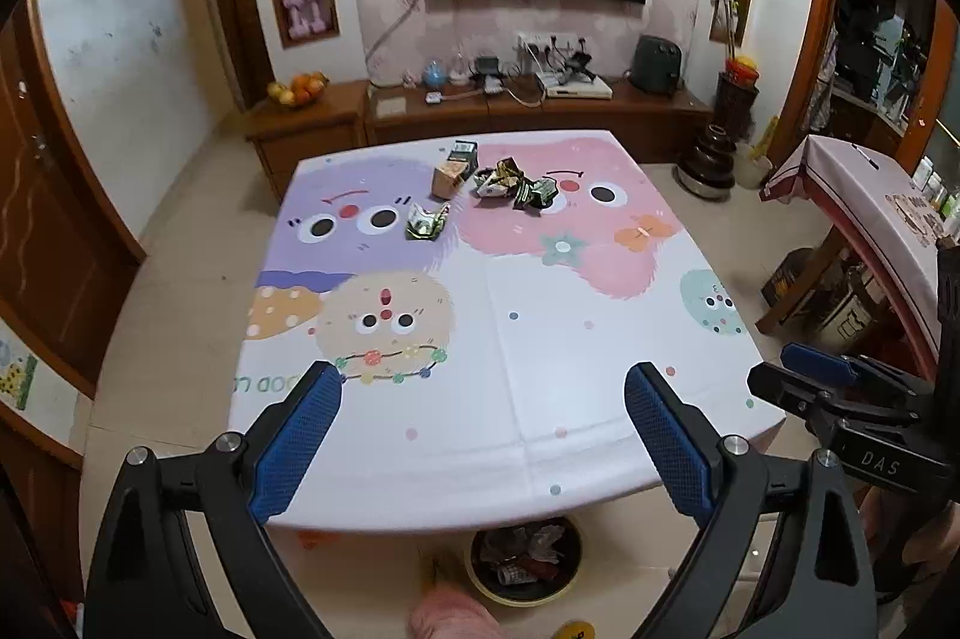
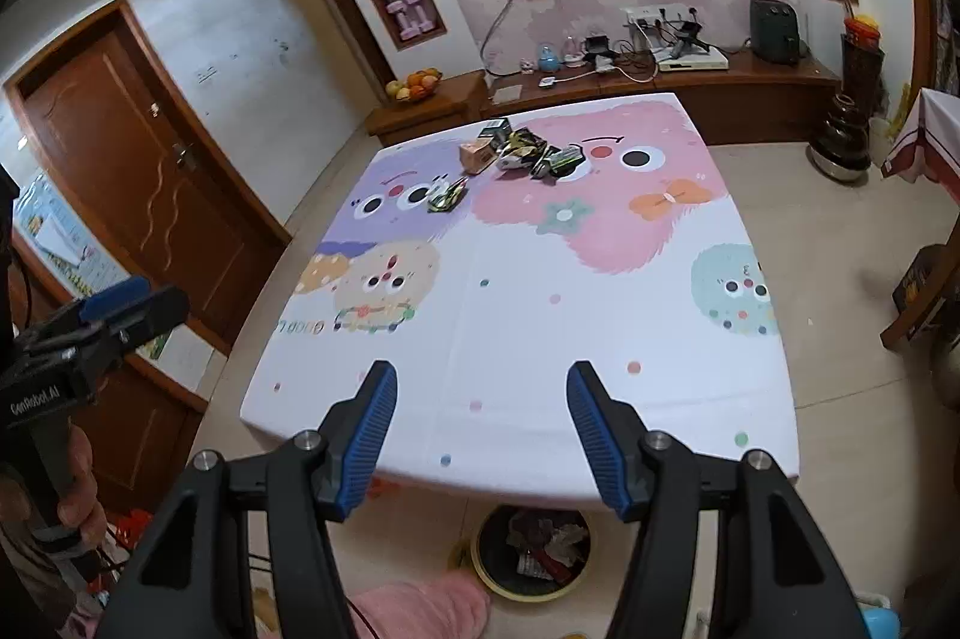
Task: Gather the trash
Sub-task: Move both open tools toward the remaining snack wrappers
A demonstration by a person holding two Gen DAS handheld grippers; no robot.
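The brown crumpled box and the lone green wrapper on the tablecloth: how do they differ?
The brown crumpled box is a plain tan, bulky carton; the lone green wrapper is a flatter, shiny, printed scrap. The box sits farther back, close to the wrapper pile; the wrapper lies apart, nearer the camera. Both are crumpled trash resting on the tablecloth.

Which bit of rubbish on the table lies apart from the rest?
Find the cartoon tablecloth and its purple monster. Just right of that monster's eyes lies a crumpled green-and-white wrapper. It lies alone, nearer than the brown box and the wrapper heap at the far edge.
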